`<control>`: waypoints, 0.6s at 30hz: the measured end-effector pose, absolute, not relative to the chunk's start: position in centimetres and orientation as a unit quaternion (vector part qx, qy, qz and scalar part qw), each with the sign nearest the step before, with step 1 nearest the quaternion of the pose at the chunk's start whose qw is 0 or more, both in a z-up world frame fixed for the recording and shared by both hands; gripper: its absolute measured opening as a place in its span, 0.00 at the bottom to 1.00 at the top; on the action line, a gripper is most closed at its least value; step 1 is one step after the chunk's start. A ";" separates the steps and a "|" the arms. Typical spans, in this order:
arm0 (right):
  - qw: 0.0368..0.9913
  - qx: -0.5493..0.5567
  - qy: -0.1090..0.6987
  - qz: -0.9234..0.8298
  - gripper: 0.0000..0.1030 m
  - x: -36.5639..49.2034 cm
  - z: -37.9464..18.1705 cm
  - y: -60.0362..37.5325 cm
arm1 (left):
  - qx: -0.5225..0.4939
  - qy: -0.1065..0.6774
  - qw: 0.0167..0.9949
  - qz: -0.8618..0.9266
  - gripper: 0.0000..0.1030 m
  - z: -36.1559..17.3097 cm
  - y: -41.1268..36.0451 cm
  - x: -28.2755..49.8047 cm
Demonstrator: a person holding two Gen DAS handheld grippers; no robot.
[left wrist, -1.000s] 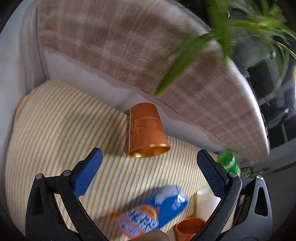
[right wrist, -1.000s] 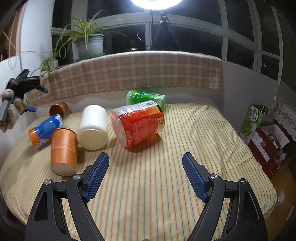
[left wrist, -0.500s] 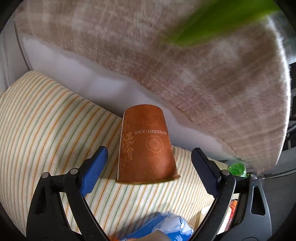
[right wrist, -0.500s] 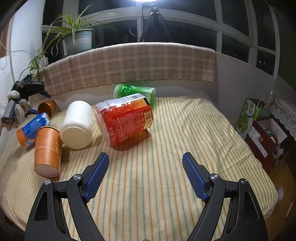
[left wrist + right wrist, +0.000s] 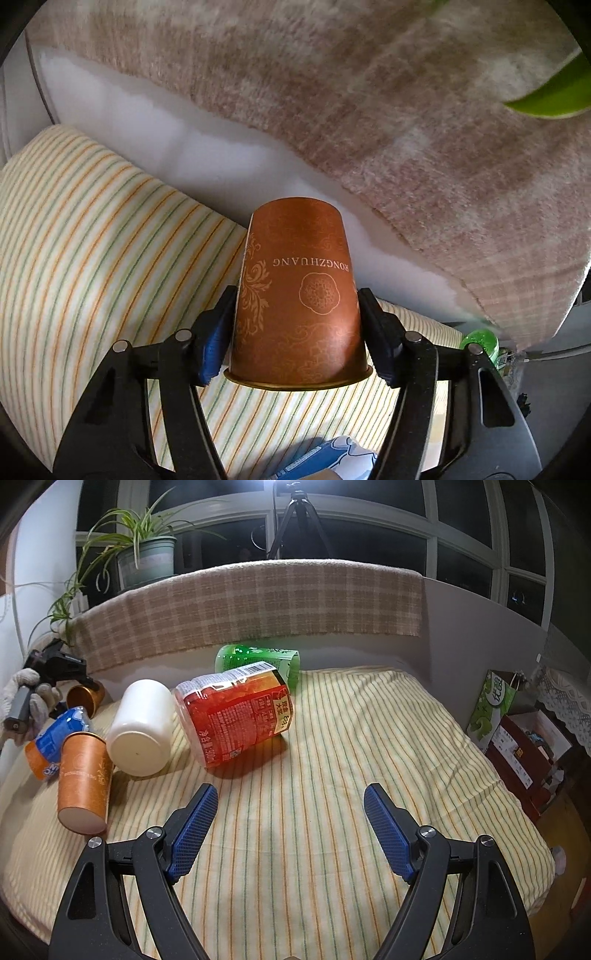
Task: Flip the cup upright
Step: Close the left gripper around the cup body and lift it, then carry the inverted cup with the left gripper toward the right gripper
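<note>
A copper-brown paper cup [image 5: 297, 302] printed RONGZHUANG lies on its side on the striped cloth, base towards the sofa back, rim towards the camera. My left gripper [image 5: 297, 314] is shut on it, one pad on each side of its wall. In the right wrist view the same cup [image 5: 84, 698] shows at far left under the left gripper [image 5: 59, 664] held by a gloved hand. A second orange cup [image 5: 84, 775] lies on its side nearer. My right gripper [image 5: 291, 823] is open and empty above the cloth.
A white jar [image 5: 142, 727], a red-labelled jar [image 5: 236, 716], a green bottle [image 5: 258, 661] and a blue-orange packet [image 5: 55, 734] lie on the cloth. A plaid blanket [image 5: 251, 605] covers the sofa back. Boxes [image 5: 517, 731] stand to the right, off the edge.
My left gripper has moved in around the brown cup and closed on its sides. The right gripper has stayed open and shifted slightly.
</note>
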State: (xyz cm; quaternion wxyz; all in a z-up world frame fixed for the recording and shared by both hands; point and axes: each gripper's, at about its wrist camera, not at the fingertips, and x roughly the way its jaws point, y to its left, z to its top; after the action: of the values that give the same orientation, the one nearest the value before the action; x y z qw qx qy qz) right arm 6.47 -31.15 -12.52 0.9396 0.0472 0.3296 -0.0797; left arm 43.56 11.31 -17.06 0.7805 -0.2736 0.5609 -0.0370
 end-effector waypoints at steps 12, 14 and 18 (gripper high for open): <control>0.944 0.050 0.317 -0.072 0.79 5.5 -12.3 -30.9 | -0.246 0.538 0.804 -0.065 0.63 -11.3 12.0 39.3; 0.947 0.050 0.311 -0.069 0.79 5.2 -12.0 -30.7 | -0.237 0.535 0.807 -0.073 0.63 -9.8 11.9 38.4; 0.951 0.052 0.298 -0.064 0.79 4.3 -11.5 -30.6 | -0.212 0.532 0.814 -0.096 0.63 -7.6 10.3 35.1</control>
State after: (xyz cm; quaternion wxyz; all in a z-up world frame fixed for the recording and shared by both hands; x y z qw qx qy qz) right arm 4.33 -30.64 -11.50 0.9509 0.0525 0.2983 -0.0643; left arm 35.13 10.30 -7.63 0.8143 -0.2123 0.5316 -0.0962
